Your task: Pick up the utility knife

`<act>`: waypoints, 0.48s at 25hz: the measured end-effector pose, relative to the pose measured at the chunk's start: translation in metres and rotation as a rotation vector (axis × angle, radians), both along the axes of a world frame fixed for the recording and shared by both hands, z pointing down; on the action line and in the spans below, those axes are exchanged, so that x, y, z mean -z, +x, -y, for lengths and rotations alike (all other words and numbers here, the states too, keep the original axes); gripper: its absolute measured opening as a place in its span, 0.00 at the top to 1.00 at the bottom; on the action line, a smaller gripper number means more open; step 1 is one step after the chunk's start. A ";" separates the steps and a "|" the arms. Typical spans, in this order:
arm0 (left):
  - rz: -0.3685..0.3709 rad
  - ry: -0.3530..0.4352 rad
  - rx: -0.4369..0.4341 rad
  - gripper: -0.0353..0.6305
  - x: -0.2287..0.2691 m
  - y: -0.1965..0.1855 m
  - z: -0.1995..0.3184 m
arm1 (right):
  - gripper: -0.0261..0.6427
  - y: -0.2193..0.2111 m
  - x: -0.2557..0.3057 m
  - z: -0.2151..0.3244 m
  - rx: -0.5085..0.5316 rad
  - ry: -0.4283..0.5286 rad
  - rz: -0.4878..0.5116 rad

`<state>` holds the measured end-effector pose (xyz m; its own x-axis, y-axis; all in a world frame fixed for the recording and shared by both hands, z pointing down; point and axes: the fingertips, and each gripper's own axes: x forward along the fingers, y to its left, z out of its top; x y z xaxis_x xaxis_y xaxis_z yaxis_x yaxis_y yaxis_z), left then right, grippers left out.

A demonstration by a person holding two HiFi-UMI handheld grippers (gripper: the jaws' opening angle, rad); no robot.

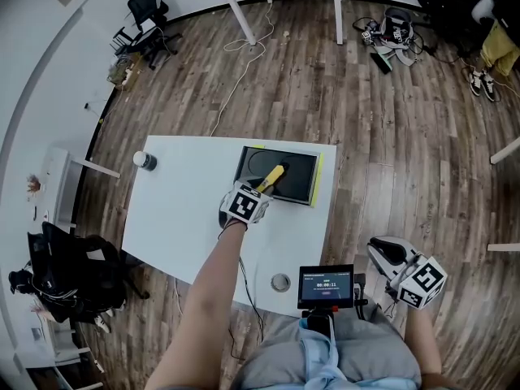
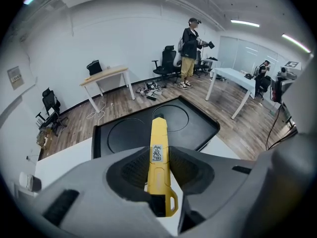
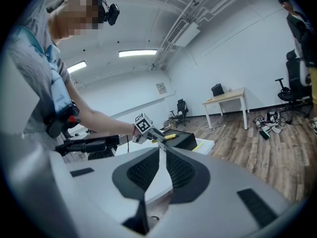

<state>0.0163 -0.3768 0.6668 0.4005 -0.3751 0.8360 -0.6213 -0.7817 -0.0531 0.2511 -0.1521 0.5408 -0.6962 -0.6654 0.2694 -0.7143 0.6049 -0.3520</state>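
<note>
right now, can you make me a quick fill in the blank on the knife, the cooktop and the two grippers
1. The left gripper has a ___ utility knife between its jaws.
2. The knife's front end lies over a black cooktop marked with ___ round rings.
3. The right gripper, held off the side of the white table, has its jaws ___.

Missing words: yellow; two; shut

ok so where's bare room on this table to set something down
Free: the broad white stretch of table between the small jar and the black cooktop, down to the near left corner. Crowded: the far right corner, with the left gripper and utility knife at the cooktop, and the near edge by the round disc and screen.
</note>
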 end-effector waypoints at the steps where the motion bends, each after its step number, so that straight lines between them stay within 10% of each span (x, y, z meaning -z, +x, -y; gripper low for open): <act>1: 0.019 -0.002 -0.006 0.75 -0.001 0.001 0.000 | 0.91 0.000 0.000 0.000 0.001 0.000 0.000; 6: 0.128 -0.042 -0.072 0.75 -0.011 0.009 -0.004 | 0.91 0.001 -0.003 -0.001 -0.002 0.002 0.003; 12: 0.091 -0.007 -0.019 0.75 -0.004 0.003 -0.002 | 0.91 0.004 -0.002 -0.003 -0.007 0.007 0.004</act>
<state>0.0198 -0.3752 0.6712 0.3294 -0.3620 0.8720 -0.5996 -0.7936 -0.1030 0.2551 -0.1488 0.5423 -0.6927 -0.6719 0.2622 -0.7171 0.6023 -0.3508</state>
